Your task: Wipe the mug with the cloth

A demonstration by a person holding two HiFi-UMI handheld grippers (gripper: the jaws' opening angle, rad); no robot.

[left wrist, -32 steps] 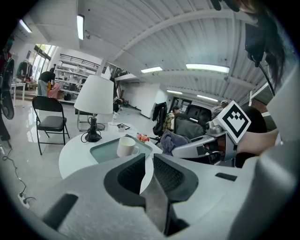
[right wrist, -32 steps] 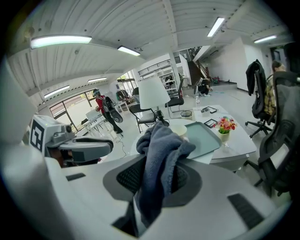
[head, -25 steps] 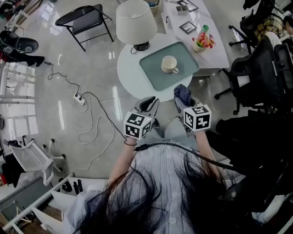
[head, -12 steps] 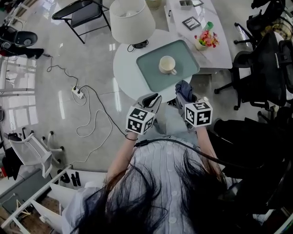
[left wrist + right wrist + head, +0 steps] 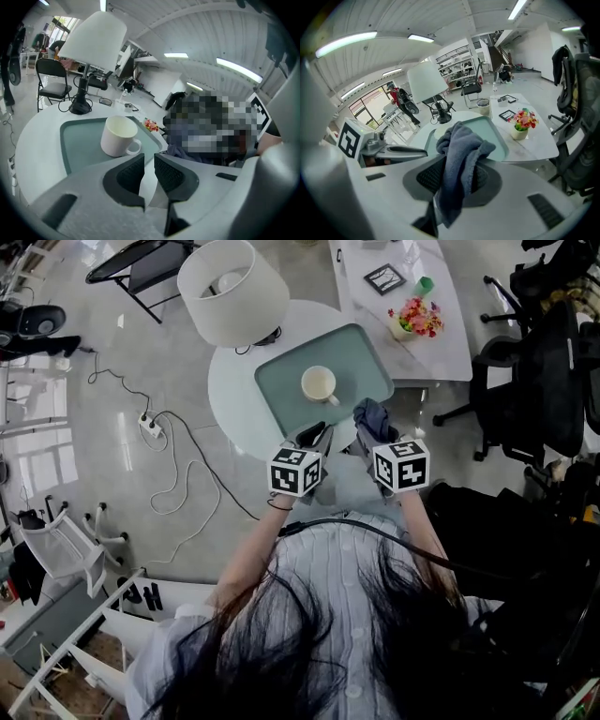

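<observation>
Worktop (image 5: 230, 390) at top centre with mug (image 5: 319, 384); your right tool (image 5: 454, 178) tight on cloth (image 5: 461, 145), left tool (image 5: 149, 168) closed, empty.

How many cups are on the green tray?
1. The white mug stands near the middle of the green tray on the round table. The tray's near edge is partly covered.
</observation>
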